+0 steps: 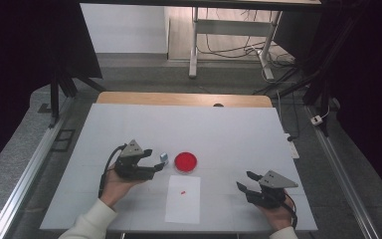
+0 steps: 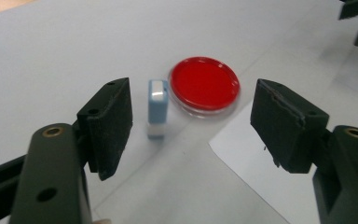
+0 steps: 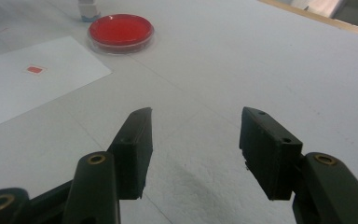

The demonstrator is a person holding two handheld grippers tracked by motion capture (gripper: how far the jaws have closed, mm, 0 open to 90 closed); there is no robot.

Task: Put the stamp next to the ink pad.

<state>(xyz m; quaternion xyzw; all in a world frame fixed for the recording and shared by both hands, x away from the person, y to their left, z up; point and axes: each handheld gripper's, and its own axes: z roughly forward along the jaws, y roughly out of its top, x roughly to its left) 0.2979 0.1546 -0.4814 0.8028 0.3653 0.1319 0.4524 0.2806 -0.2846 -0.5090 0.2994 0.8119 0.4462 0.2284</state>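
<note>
Broadly, I see the white table (image 1: 129, 129) carrying everything, its near edge toward me and a wooden strip along its far edge. A white paper sheet (image 1: 183, 206) lies at the middle of the near edge, with a small red stamped mark (image 1: 183, 192) near its far end. My left gripper (image 1: 151, 160) sits left of centre, about midway between the near and far edges, held in the left hand (image 1: 115, 185); its jaws stand wide apart and hold nothing. My right gripper (image 1: 244, 181) hovers toward the near right corner in the right hand (image 1: 277, 215), its jaws likewise spread wide and empty, pointing toward the middle of the table.

Just beyond the far end of the paper rests the round red ink pad (image 1: 185, 162), in a clear rim, about centred between the left and right edges. The small blue stamp (image 1: 163, 158) stands upright just beside the pad on its left, apart from it. In the left gripper view the stamp (image 2: 158, 107) stands ahead of the open jaws, nearer the left one and untouched by either.
</note>
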